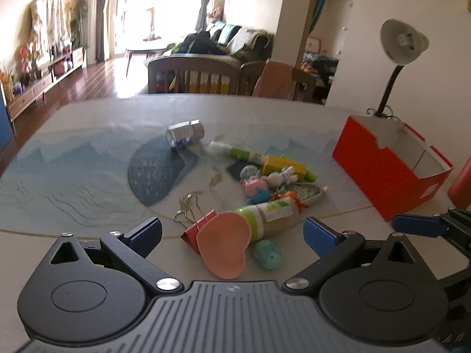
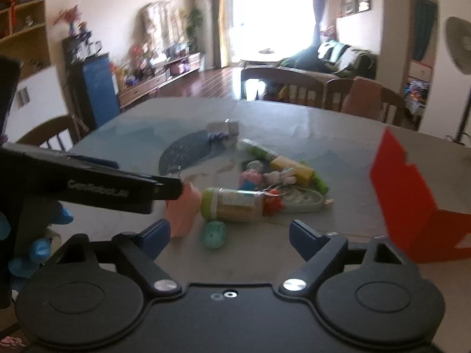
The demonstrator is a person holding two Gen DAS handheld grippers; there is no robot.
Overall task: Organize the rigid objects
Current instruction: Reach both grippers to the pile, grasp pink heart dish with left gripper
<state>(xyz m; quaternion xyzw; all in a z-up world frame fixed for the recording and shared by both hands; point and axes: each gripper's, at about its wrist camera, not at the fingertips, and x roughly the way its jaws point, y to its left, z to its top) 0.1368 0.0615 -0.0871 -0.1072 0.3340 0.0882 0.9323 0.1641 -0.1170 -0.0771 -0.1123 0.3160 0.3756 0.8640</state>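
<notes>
Faint embossed lettering on the black arm of the left tongs (image 2: 123, 191), too blurred to read. Printed labels on the jar (image 1: 273, 214) and the can (image 1: 185, 134), illegible too.

1 red box (image 1: 382, 173) | 1 can (image 1: 185, 134) far left of box | 2 green-capped bottles (image 1: 270, 216) left of box | 1 yellow tube (image 1: 284, 167) left of box | 1 pink heart dish (image 1: 222, 242) | 1 teal egg (image 1: 267, 253) | 1 red binder clip (image 1: 195, 229) | 1 lamp (image 1: 397, 56) behind box

Matching black left gripper (image 1: 232, 232) and right gripper (image 2: 229, 235): blue fingertip pads (image 1: 319, 234), silver pivot screws (image 1: 167, 284), round housings, ribbed grey centre plate, white lettering along one arm
</notes>
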